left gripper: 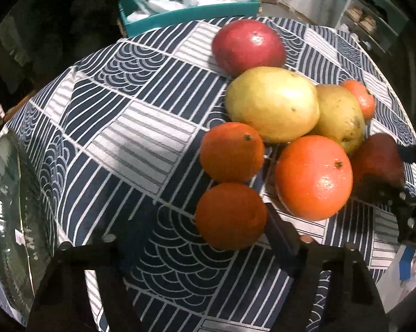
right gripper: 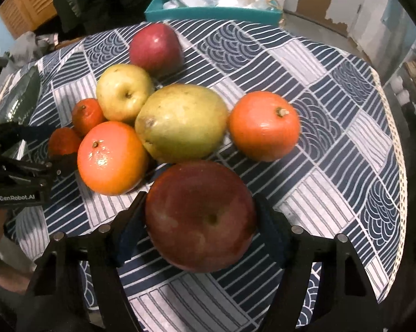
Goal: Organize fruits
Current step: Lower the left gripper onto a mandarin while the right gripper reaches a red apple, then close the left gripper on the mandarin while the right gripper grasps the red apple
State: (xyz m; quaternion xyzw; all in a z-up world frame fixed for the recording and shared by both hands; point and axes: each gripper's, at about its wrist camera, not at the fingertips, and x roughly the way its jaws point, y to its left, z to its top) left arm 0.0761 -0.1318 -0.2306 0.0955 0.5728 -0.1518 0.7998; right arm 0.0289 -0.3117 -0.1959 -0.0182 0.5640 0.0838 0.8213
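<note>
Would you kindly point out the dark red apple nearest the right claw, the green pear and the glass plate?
dark red apple (right gripper: 201, 215): right wrist view, middle of its top.
green pear (right gripper: 181, 121): right wrist view, its broad flank.
glass plate (left gripper: 5, 207): left wrist view, bare rim area.

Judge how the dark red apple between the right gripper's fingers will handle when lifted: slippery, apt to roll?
The dark red apple looks glossy and round, so it may slip in the right gripper if held lightly. It seems rigid and unlikely to deform. Set down on the flat tablecloth, it could roll.

Round table under a navy-and-white patterned cloth (right gripper: 332, 127), teal box (left gripper: 191, 16) behind, peeling wall (right gripper: 327, 2) beyond.
</note>
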